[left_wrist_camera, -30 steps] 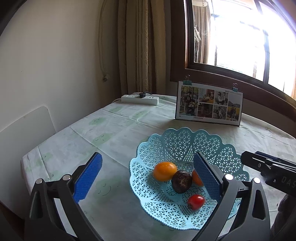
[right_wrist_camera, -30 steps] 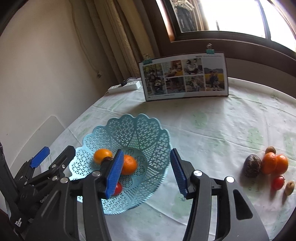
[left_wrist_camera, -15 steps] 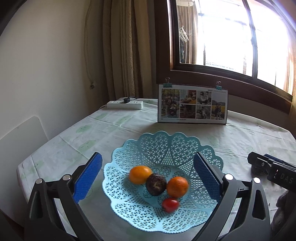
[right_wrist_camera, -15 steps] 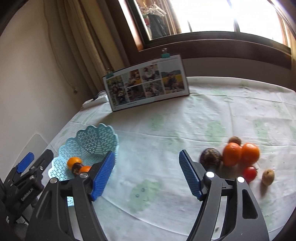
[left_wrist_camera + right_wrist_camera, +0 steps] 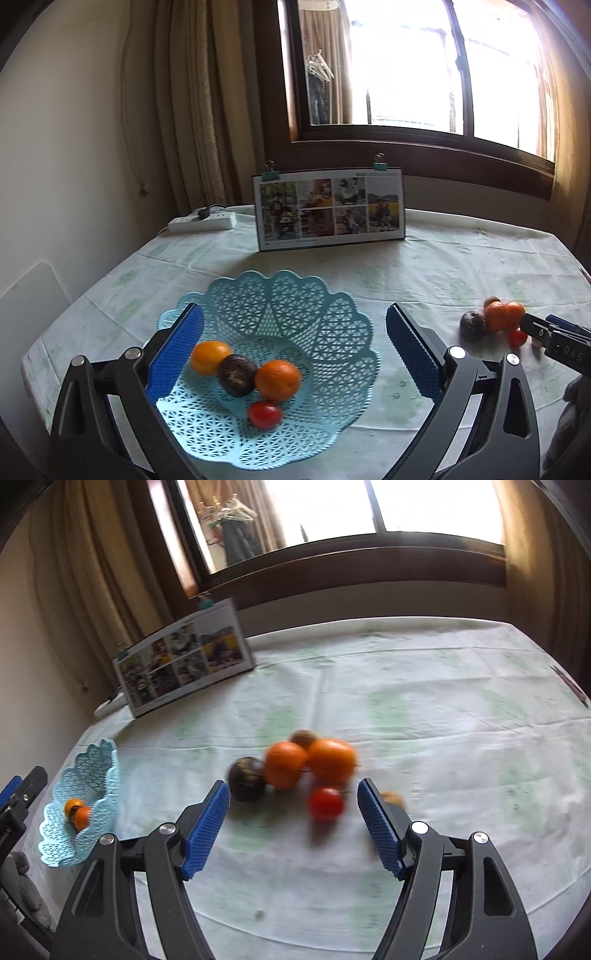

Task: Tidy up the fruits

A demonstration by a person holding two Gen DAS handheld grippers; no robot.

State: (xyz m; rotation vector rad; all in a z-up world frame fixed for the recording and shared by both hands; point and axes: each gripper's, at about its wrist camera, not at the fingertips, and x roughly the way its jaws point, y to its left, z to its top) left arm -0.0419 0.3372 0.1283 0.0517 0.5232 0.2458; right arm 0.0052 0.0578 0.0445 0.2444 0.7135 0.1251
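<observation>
- The light-blue lattice basket point(image 5: 295, 306) sits on the tabletop point(image 5: 424, 266), in front of the photo board point(image 5: 328, 208) that stands upright near the window.
- Inside the basket lie two oranges point(image 5: 210, 357), one to the left and one point(image 5: 277, 379) to the right of a dark round fruit point(image 5: 237, 374) that touches both; a red tomato point(image 5: 264, 414) lies just in front of them.
- The left gripper point(image 5: 294, 354) hangs over the basket with its blue pads spread wide, empty.
- To the right of the basket, well apart from it, a loose cluster lies on the cloth: a dark fruit point(image 5: 246, 778), two oranges point(image 5: 286, 764) point(image 5: 332, 760) touching each other, a small brown fruit point(image 5: 303, 737) behind them, a tomato point(image 5: 325, 804) in front, and a small tan fruit point(image 5: 391, 796) partly hidden by the right pad.
- The right gripper point(image 5: 291, 825) faces this cluster, pads wide apart, holding nothing; the view is motion-blurred.
- A white power strip point(image 5: 203, 222) lies to the left of the photo board.
</observation>
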